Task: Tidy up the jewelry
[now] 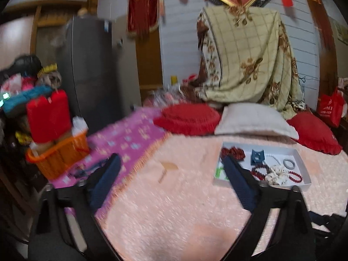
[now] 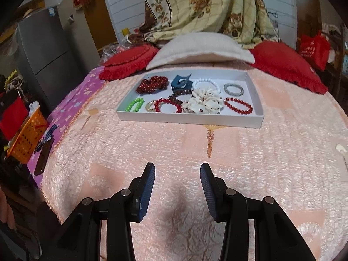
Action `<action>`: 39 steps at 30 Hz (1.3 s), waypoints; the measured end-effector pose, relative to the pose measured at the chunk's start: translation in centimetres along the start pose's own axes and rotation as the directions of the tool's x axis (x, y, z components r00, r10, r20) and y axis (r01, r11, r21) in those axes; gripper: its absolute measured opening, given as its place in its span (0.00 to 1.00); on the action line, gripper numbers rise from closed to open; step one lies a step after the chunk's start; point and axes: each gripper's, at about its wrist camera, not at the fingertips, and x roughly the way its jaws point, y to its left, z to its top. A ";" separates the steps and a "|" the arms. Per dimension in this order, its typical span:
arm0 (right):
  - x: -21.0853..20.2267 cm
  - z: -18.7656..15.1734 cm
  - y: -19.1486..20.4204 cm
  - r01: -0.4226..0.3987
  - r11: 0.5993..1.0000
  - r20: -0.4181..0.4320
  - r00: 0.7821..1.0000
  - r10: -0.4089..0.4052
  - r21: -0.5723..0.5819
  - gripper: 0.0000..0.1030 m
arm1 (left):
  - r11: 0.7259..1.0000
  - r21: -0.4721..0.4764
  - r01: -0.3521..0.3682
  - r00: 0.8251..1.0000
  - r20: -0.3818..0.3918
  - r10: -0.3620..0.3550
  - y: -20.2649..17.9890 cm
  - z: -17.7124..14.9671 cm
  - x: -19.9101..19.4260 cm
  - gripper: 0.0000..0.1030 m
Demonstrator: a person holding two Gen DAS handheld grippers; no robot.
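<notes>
At the bottom of my right view, my right gripper (image 2: 177, 173) is partly open with nothing between its blue pads, only the pink bedspread (image 2: 174, 148) under it. In my left view, which is blurry, my left gripper (image 1: 171, 169) is spread wide and holds nothing.

Past the right gripper, in the middle of the right view, sits the white tray (image 2: 189, 120) on the bedspread. The jewelry is inside it. Along the near side I see a green bracelet (image 2: 135, 104) at the left, then a pale bracelet (image 2: 150, 106) touching a red bracelet (image 2: 170, 104), then a white scrunchie (image 2: 205, 101), then another red bracelet (image 2: 238, 106) at the right. Along the far side there is a dark red scrunchie (image 2: 152, 84), a blue clip (image 2: 181, 82), a white bracelet (image 2: 206, 82) and a grey bracelet (image 2: 233, 88).

In the left view the tray (image 1: 304, 169) is at the middle right, and the right finger (image 1: 237, 180) hides its left part.

Behind the tray lie a red pillow (image 2: 128, 62), a grey pillow (image 2: 200, 50) and another red pillow (image 2: 287, 65). An orange basket (image 2: 26, 139) stands at the left edge. Farthest back, a flowered blanket (image 2: 206, 6) hangs at the top
</notes>
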 end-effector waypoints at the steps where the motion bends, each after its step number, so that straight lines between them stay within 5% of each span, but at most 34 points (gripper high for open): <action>1: -0.4 -0.1 0.0 0.009 1.000 0.013 1.000 -0.009 -0.008 0.40 | 1.000 0.004 -0.013 1.000 0.026 0.012 0.0 0.2 -0.7 0.99; 6: -2.0 -0.4 -0.2 0.038 0.999 0.053 0.998 -0.037 -0.015 0.40 | 1.000 0.017 -0.016 0.994 0.104 0.015 0.1 0.9 -3.0 0.99; 12: -3.6 -1.0 -0.8 0.064 0.998 0.091 0.994 -0.063 -0.014 0.41 | 0.998 0.040 0.041 0.994 0.095 -0.044 -0.6 0.7 -4.3 0.99; 18: -4.7 -1.6 -1.5 0.091 0.996 0.111 0.990 -0.089 -0.012 0.41 | 0.990 0.054 0.133 0.991 -0.011 -0.132 -1.9 0.0 -4.1 0.99; 39: -8.0 -4.7 -0.5 0.126 0.992 0.144 0.982 -0.124 -0.005 0.41 | 0.991 0.087 0.101 0.986 -0.139 -0.088 -2.3 -4.0 -5.7 0.99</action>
